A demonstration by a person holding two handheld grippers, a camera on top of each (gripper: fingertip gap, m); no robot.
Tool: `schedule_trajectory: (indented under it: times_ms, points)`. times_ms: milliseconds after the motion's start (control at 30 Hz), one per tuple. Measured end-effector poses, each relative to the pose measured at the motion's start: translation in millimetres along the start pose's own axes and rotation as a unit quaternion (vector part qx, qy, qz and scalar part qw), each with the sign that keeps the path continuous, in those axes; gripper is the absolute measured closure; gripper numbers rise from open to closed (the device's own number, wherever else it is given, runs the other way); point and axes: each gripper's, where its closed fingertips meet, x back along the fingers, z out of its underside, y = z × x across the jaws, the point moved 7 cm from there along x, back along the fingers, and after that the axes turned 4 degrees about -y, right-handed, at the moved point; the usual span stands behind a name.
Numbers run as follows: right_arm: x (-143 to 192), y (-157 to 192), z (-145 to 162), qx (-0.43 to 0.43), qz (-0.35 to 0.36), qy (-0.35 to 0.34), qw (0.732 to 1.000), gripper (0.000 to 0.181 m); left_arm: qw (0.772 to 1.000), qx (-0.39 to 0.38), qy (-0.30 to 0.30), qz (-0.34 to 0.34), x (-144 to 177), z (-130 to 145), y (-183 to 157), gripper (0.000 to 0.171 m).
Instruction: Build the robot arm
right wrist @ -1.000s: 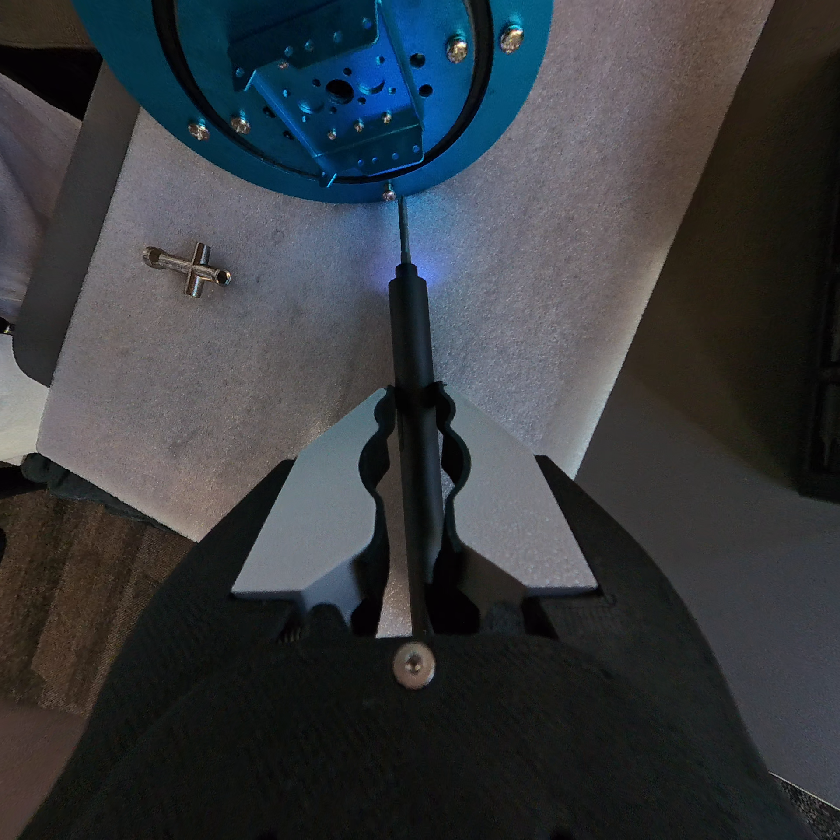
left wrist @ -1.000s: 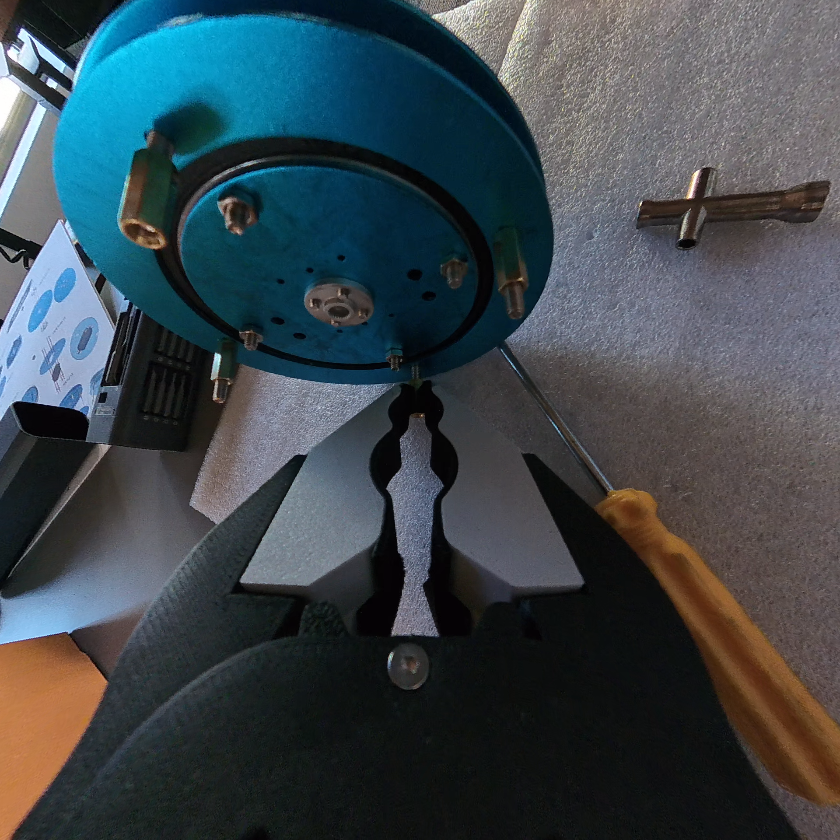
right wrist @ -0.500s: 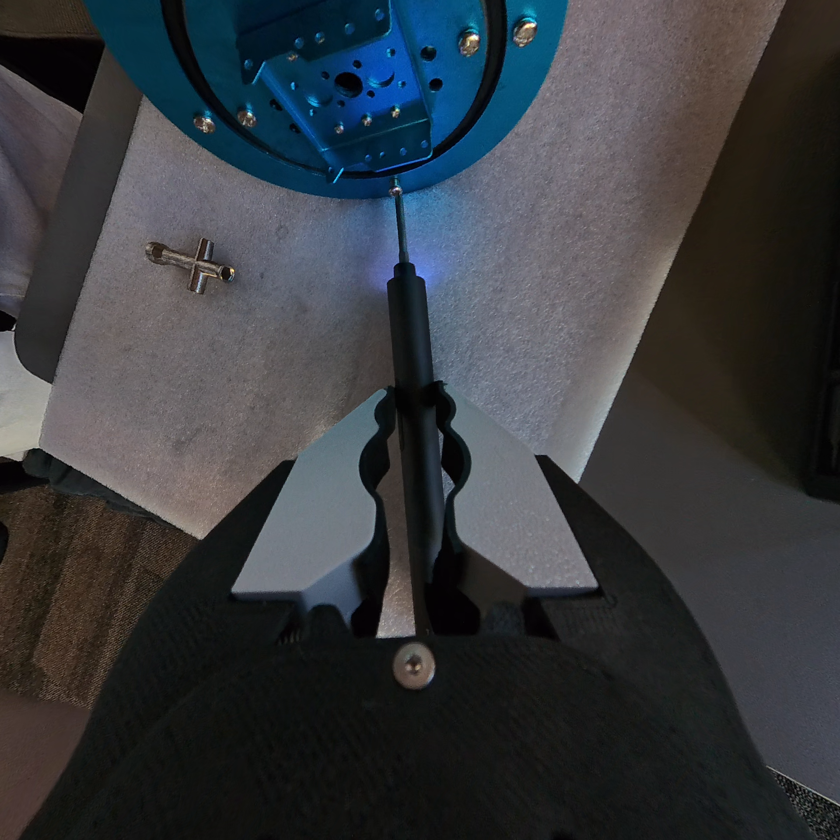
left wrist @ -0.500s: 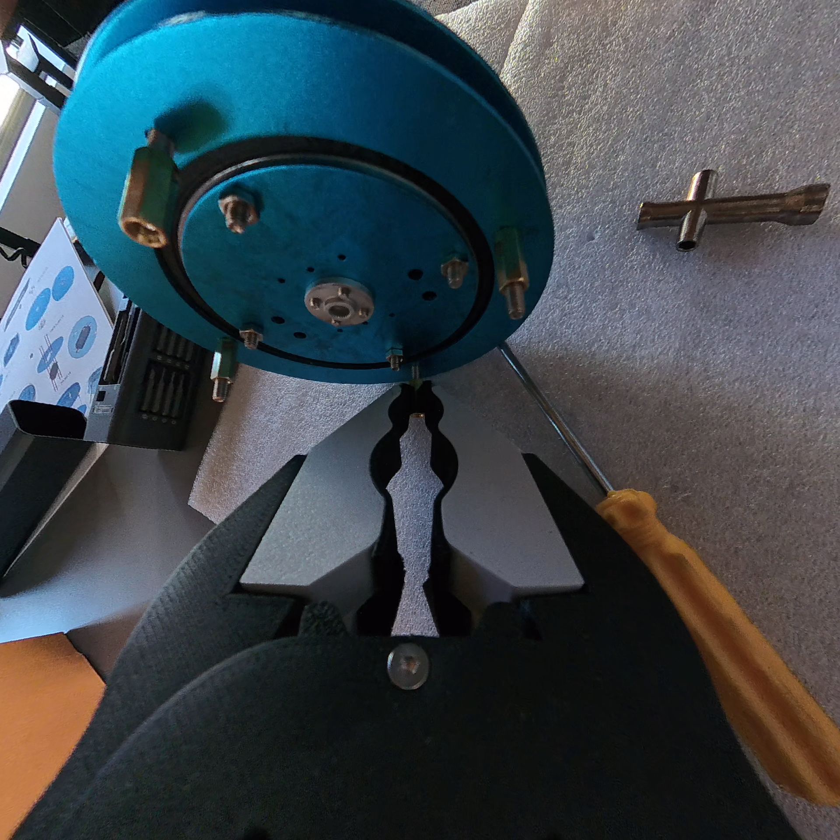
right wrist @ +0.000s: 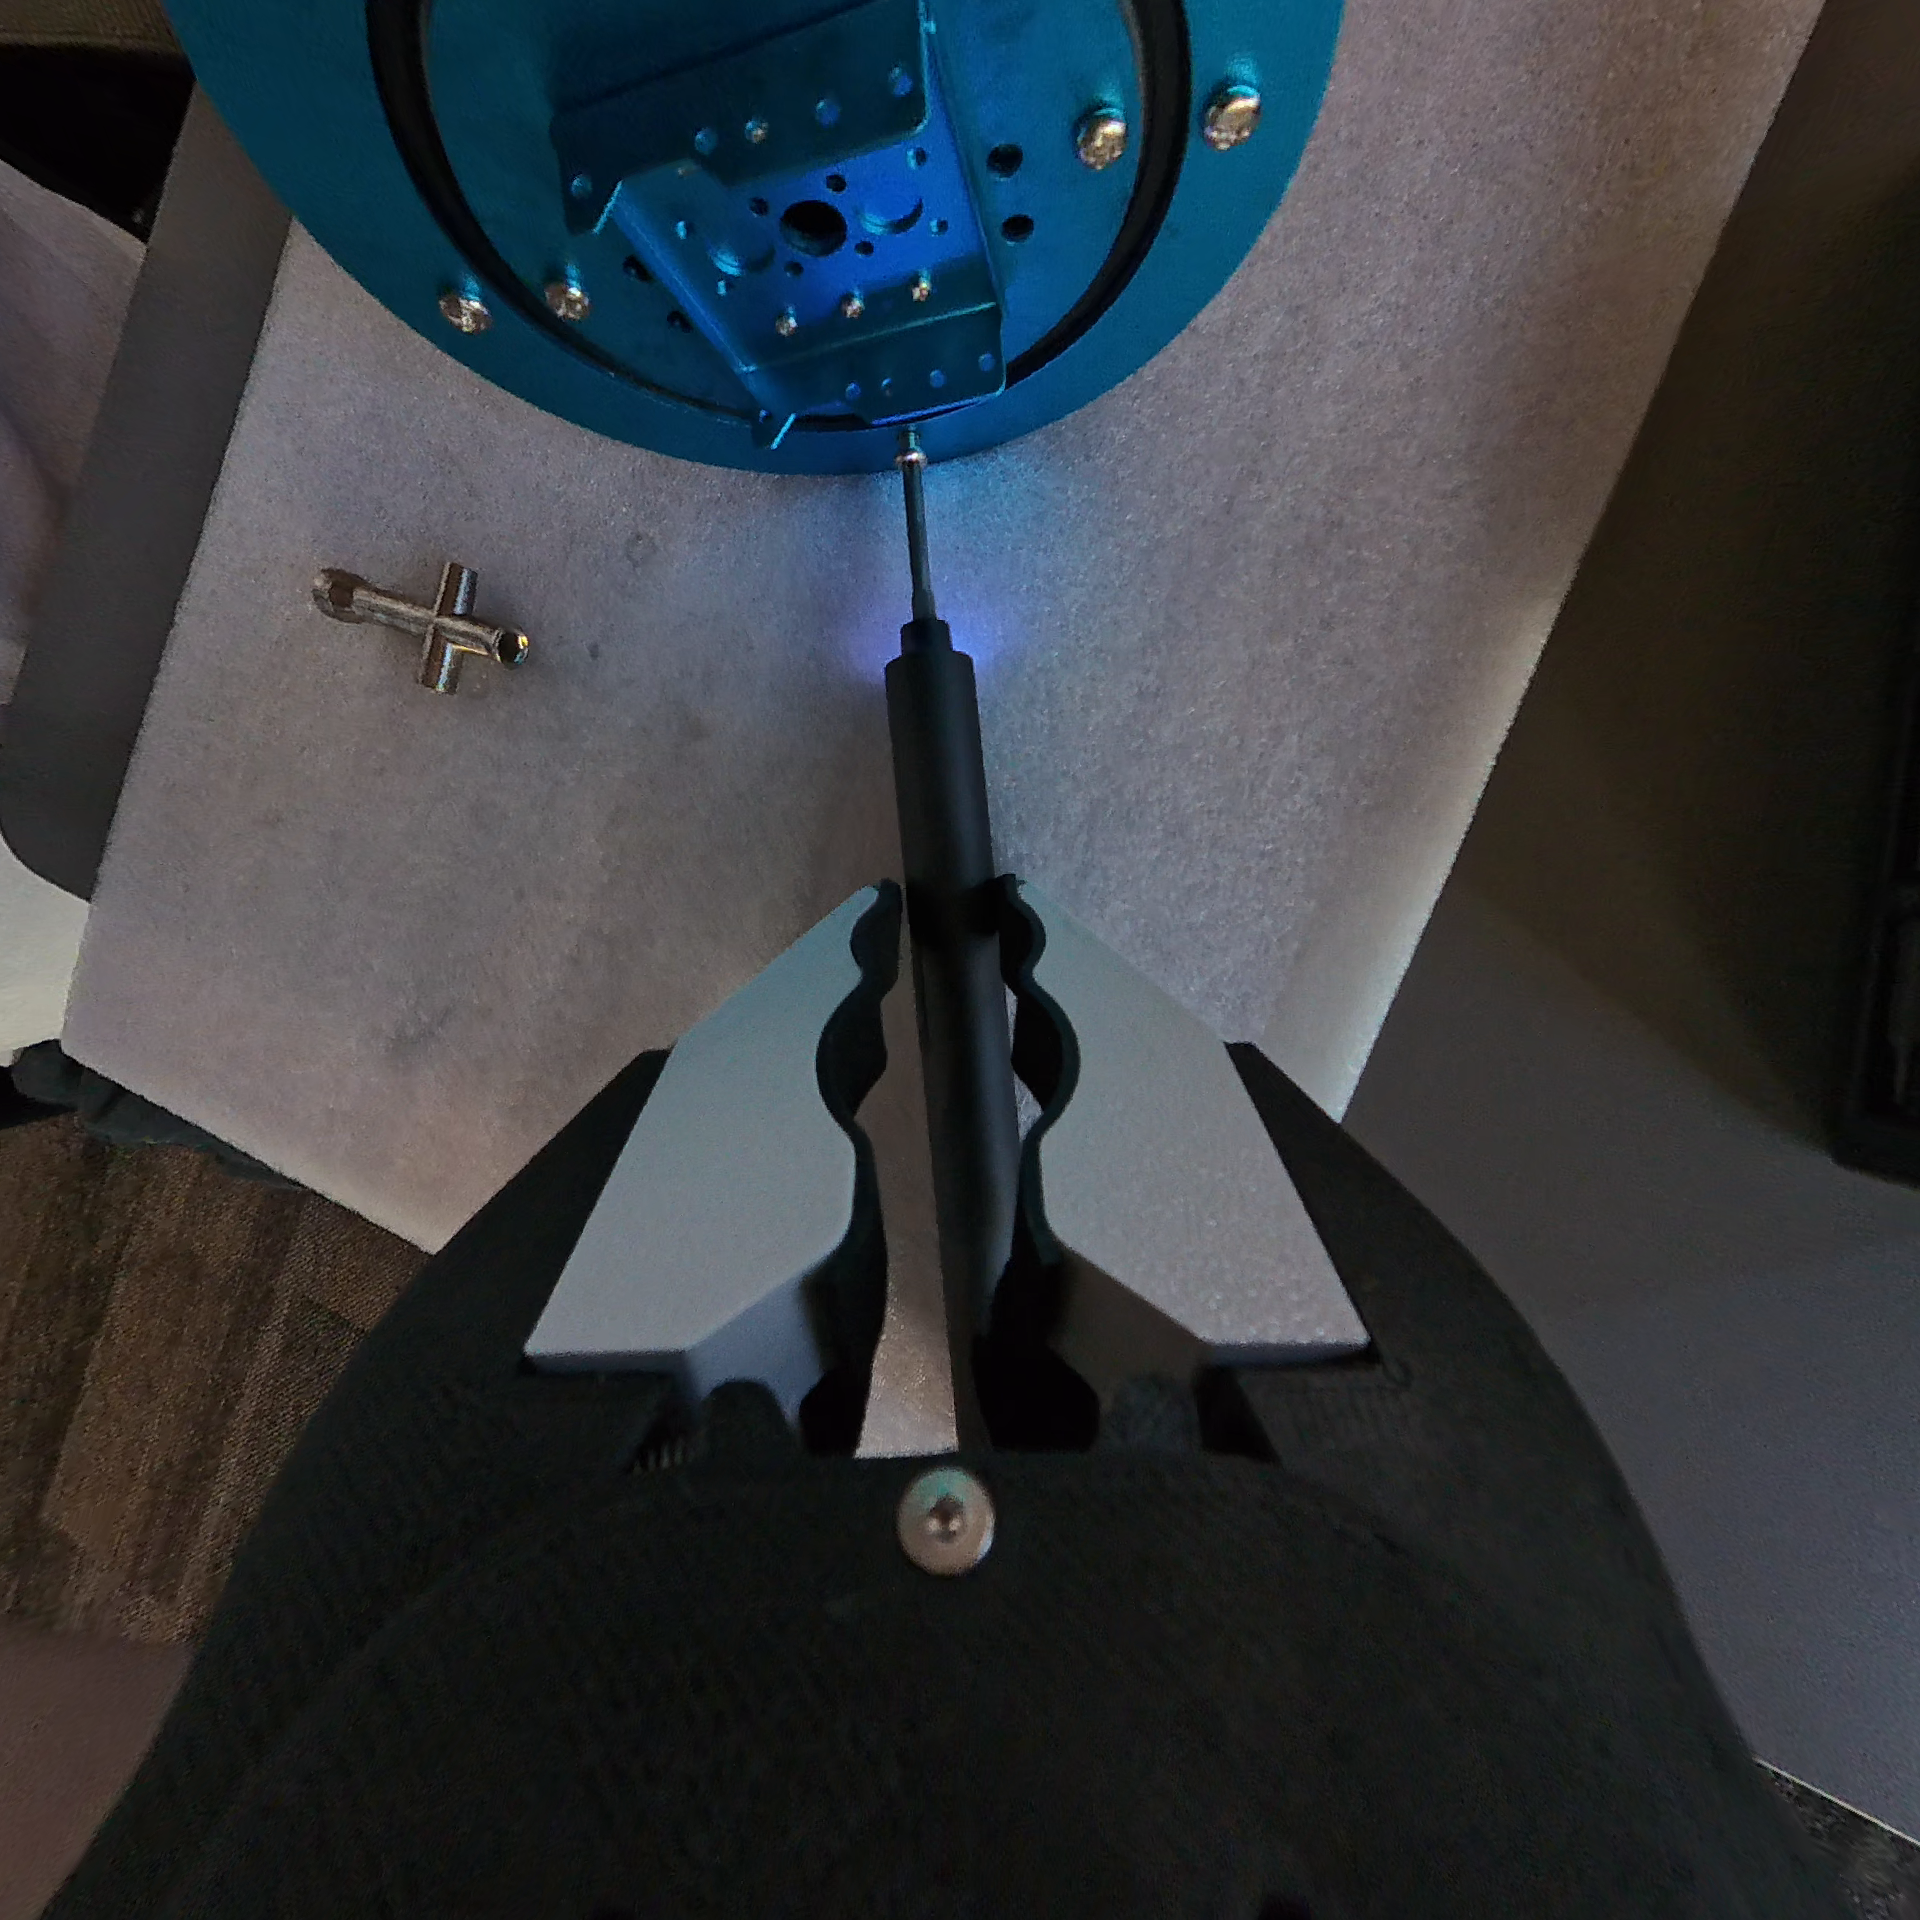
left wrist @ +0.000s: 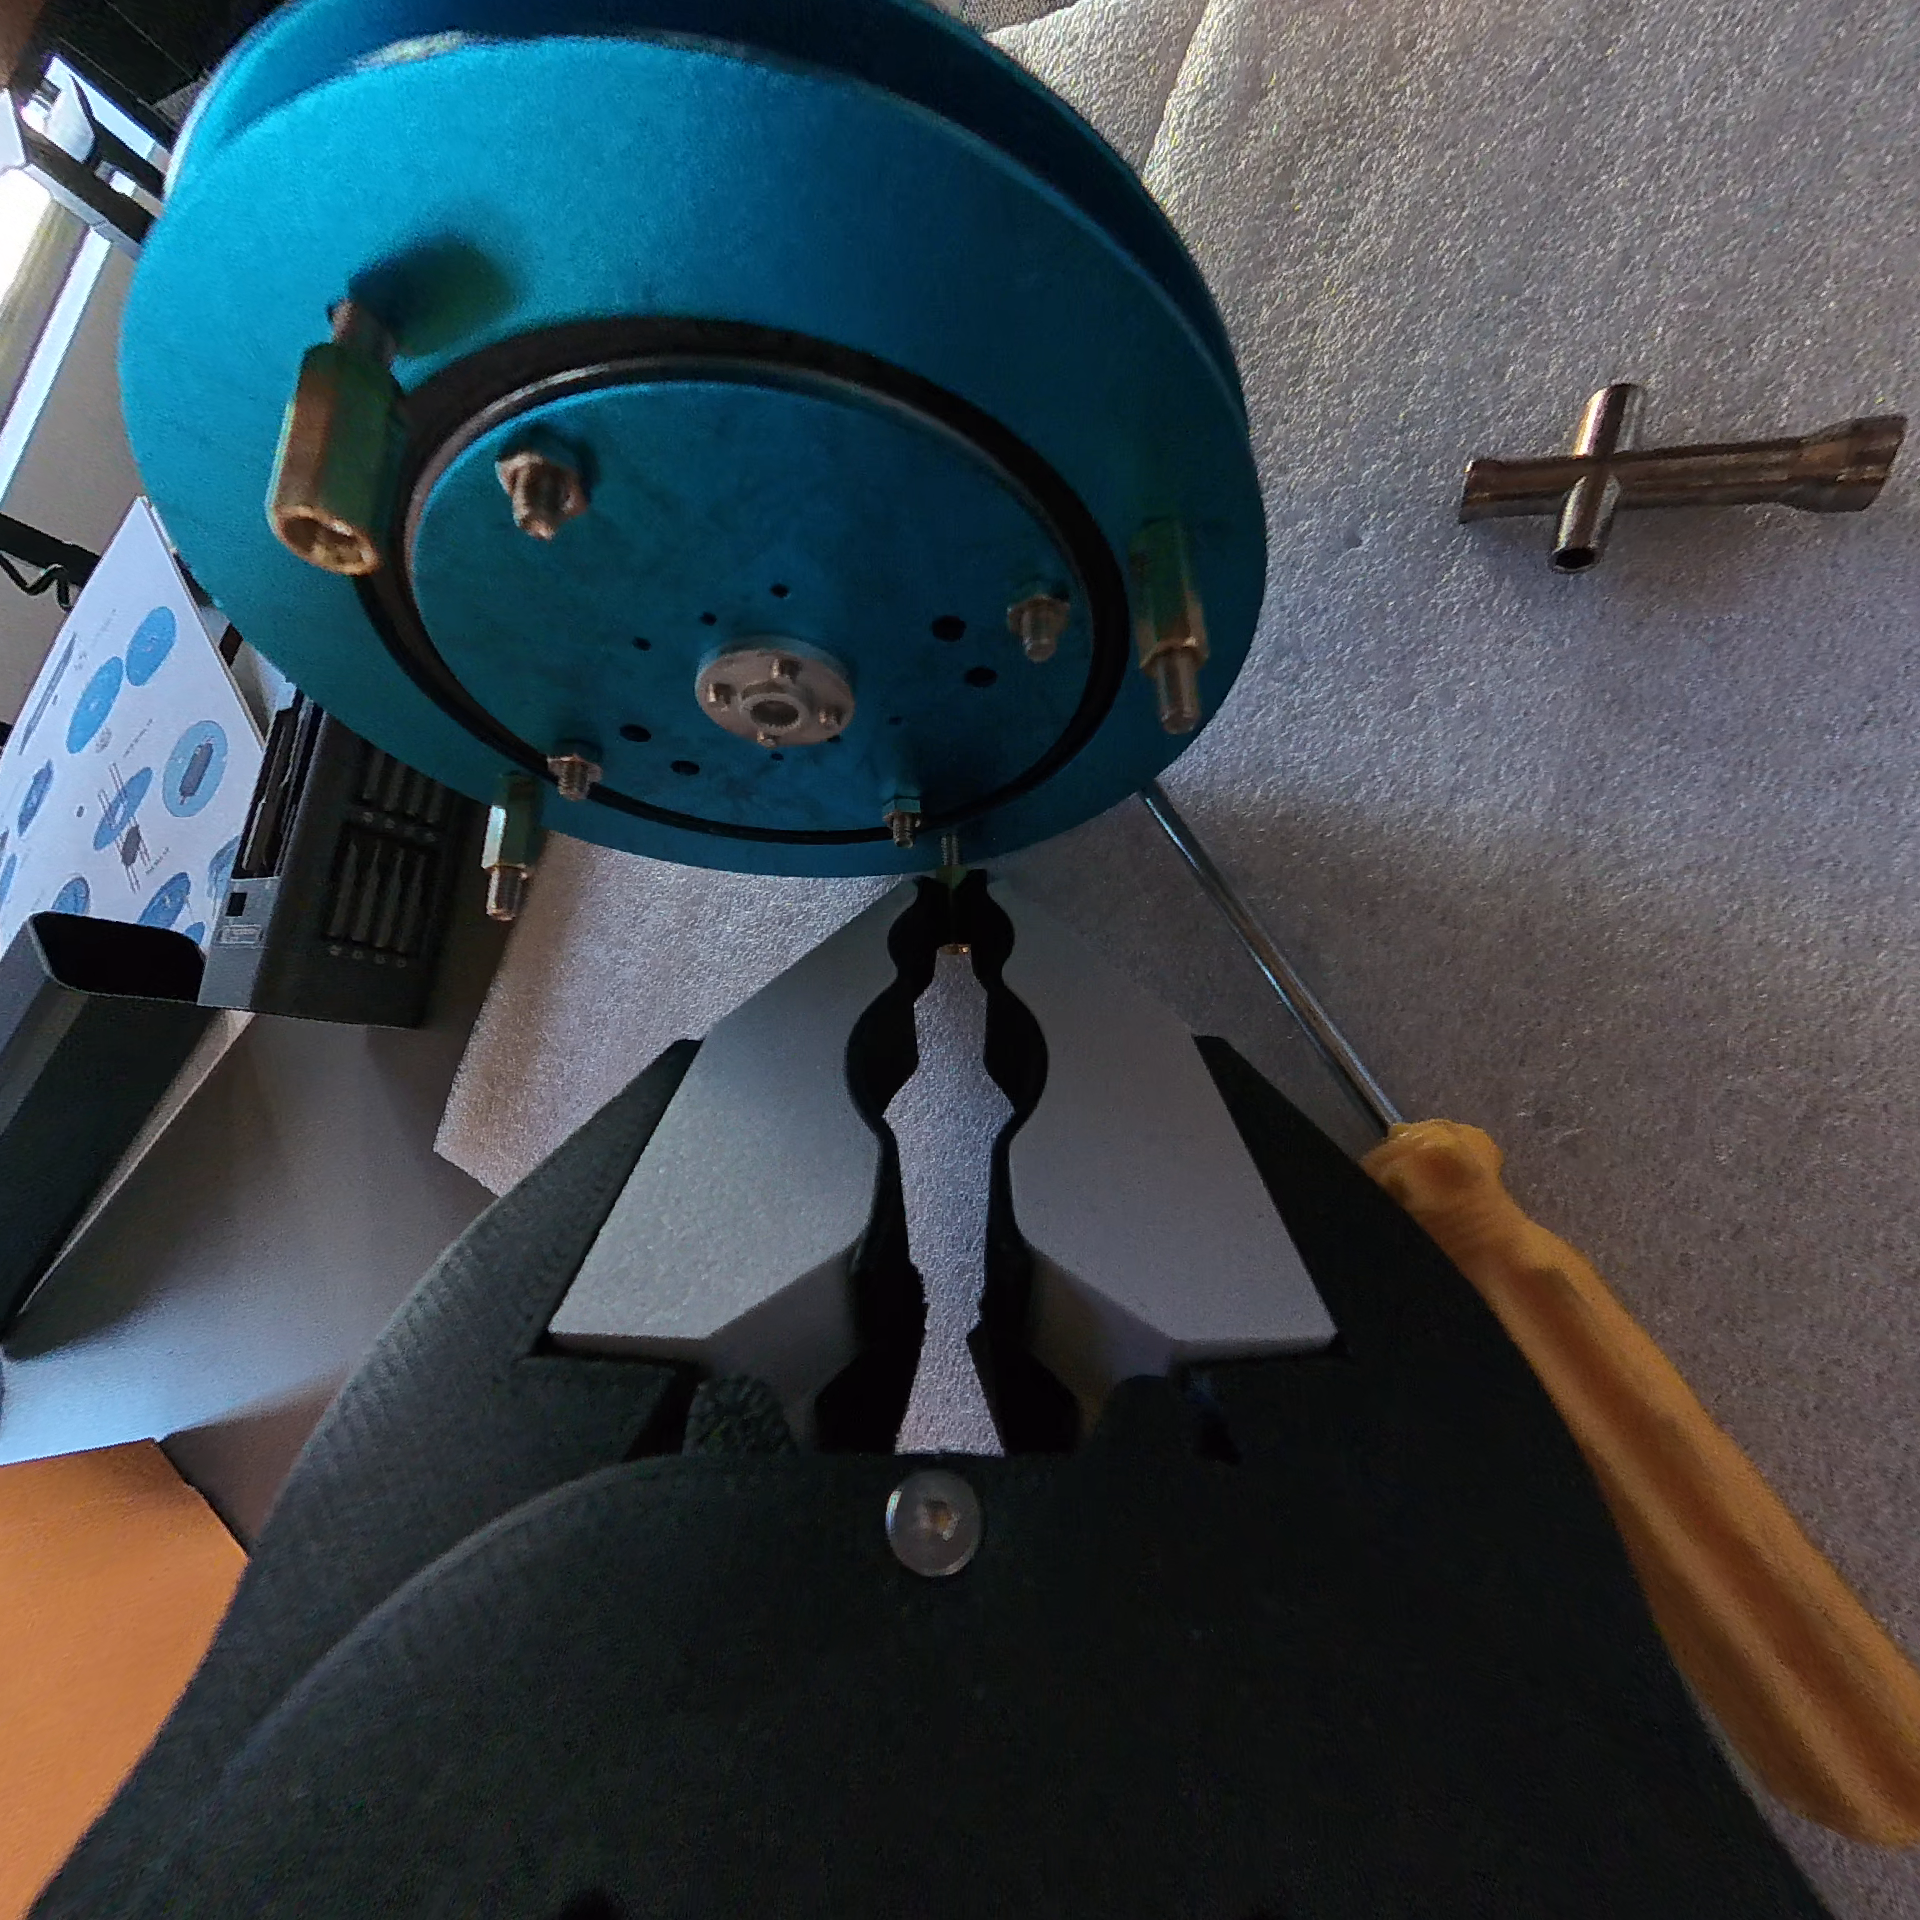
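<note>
A round blue metal turntable base is tilted up off the foam mat, its underside with brass standoffs facing the left wrist view. My left gripper is shut on a small brass standoff at the disc's lower rim. In the right wrist view the disc's other face shows a blue servo bracket. My right gripper is shut on a black electric screwdriver; its thin bit touches a small screw at the disc's lower rim.
A steel cross wrench lies on the grey foam mat, also in the right wrist view. A yellow-handled screwdriver lies at my left gripper's right. A black bit case, a printed sheet and a dark box sit left. The grippers' ends are close to 10 cm from one another.
The right gripper with the screwdriver has shifted slightly, so the disc sits lower in its view. The bit stays on the rim screw. The left gripper has not moved.
</note>
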Motion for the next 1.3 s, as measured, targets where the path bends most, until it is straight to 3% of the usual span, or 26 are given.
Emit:
schedule_trajectory:
  times_ms: [133,300,467,700,1300]
  points:
    - [4,0,3,0.013,-0.010,-0.015,1.000,0.153,1.000,0.001,0.000,0.001,0,0,0,0.167]
    - [10,-2,2,0.030,-0.003,-0.037,0.999,0.154,1.000,0.001,0.000,0.000,0,0,0,0.167]
    - [6,1,-5,0.069,0.019,-0.012,0.997,0.158,1.000,0.001,0.000,0.000,0,0,0,0.167]
    - [8,-11,1,-0.011,-0.077,-0.007,0.997,0.161,1.000,-0.002,0.001,-0.002,0,0,0,0.167]
    - [0,-11,-3,-0.029,-0.082,0.023,0.996,0.166,1.000,-0.003,0.001,-0.002,0,0,0,0.167]
